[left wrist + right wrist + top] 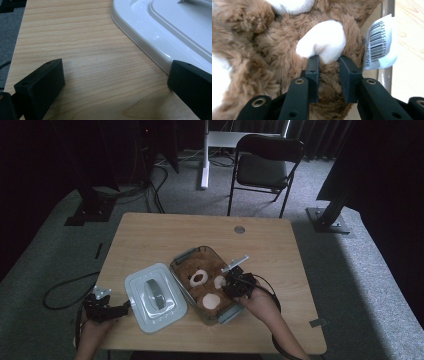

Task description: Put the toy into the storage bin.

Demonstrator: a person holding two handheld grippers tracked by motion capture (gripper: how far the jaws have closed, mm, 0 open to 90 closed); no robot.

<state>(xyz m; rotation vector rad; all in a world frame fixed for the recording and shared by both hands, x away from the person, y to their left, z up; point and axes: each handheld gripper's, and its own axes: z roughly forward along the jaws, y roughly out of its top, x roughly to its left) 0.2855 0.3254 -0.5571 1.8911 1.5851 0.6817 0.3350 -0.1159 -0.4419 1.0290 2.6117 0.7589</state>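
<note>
Toy: brown plush bear (202, 285) lies inside the clear container (179, 258) at the middle of the bench (150, 232).
Right hand-held gripper (328, 60): jaws pinched on the bear's brown fur, tips against a white paw (322, 41).
Tag: barcode label (380, 41) hangs at the container's edge, just beside the paw.
Left hand-held gripper (115, 82): jaws spread wide over bare bench wood, holding nothing; one jaw sits just beside the lid's rim.
Lid: white lid (155, 297) lies flat on the bench, just left of the container.
</note>
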